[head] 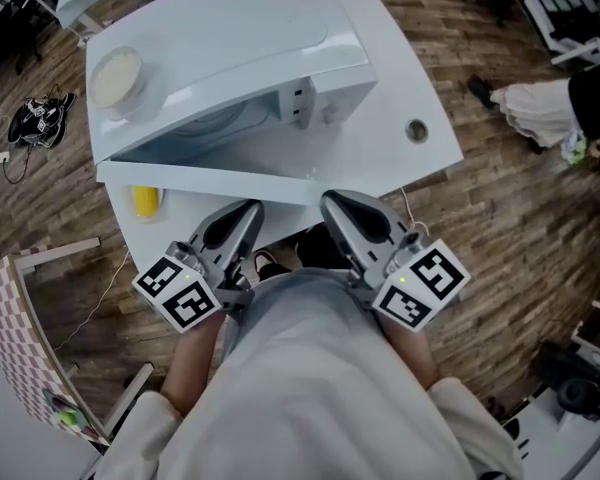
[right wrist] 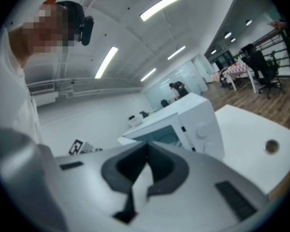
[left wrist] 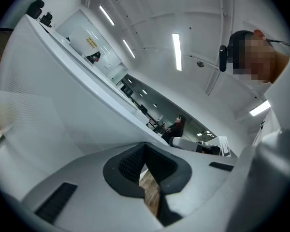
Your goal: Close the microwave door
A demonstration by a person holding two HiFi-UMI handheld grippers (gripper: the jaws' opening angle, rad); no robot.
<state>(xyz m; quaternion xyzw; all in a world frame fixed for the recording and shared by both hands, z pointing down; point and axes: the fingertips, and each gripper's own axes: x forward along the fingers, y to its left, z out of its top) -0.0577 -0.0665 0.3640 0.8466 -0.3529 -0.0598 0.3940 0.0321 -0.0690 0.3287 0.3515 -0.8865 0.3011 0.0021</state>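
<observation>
Grippers both held low against the person's body, just in front of the microwave, noses aimed at it. Left gripper: jaws shut, nothing btwn. Right gripper: same. Microwave door stands open toward them, just beyond the tips. B/w marker cubes face up.

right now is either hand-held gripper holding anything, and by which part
Nothing is held: the left hand-held gripper and right hand-held gripper both have their jaws together and empty.
</observation>
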